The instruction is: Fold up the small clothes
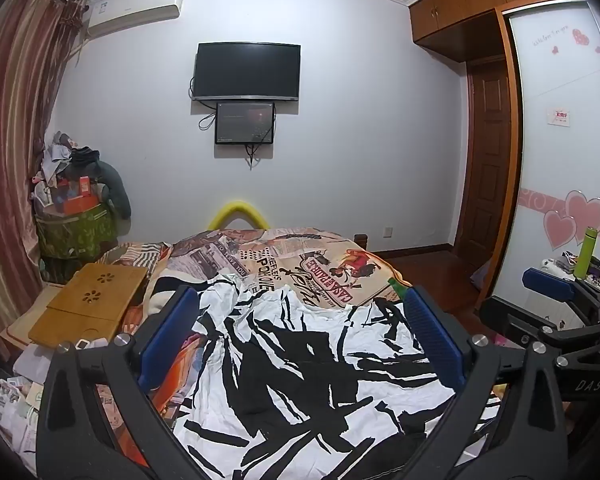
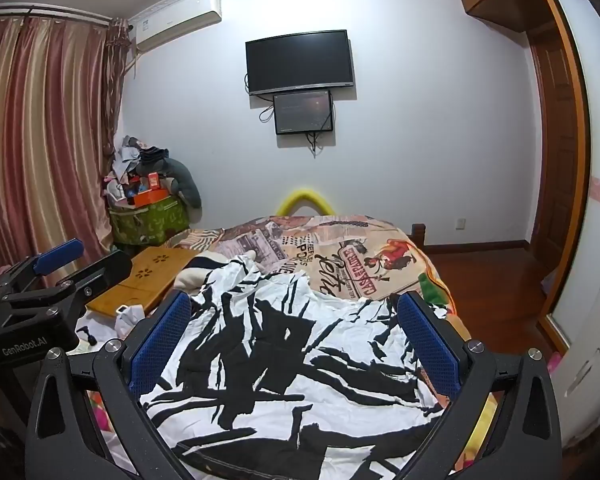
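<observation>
A crumpled white garment with black brush-stroke print point(image 1: 300, 364) lies spread on the bed; it also shows in the right wrist view point(image 2: 288, 360). My left gripper point(image 1: 300, 312) hovers above it, jaws wide open and empty, blue pads on each side. My right gripper point(image 2: 294, 316) hovers above the same garment, also wide open and empty. The right gripper shows at the right edge of the left wrist view point(image 1: 556, 296). The left gripper shows at the left edge of the right wrist view point(image 2: 60, 264).
The bed has a printed newspaper-style cover point(image 1: 300, 256). A bamboo lap tray point(image 1: 88, 304) lies at its left edge. Piled clutter and a green bin point(image 1: 76, 224) stand by the curtain. A green bottle point(image 1: 586, 252) stands on the right. Wardrobe and door are at the right.
</observation>
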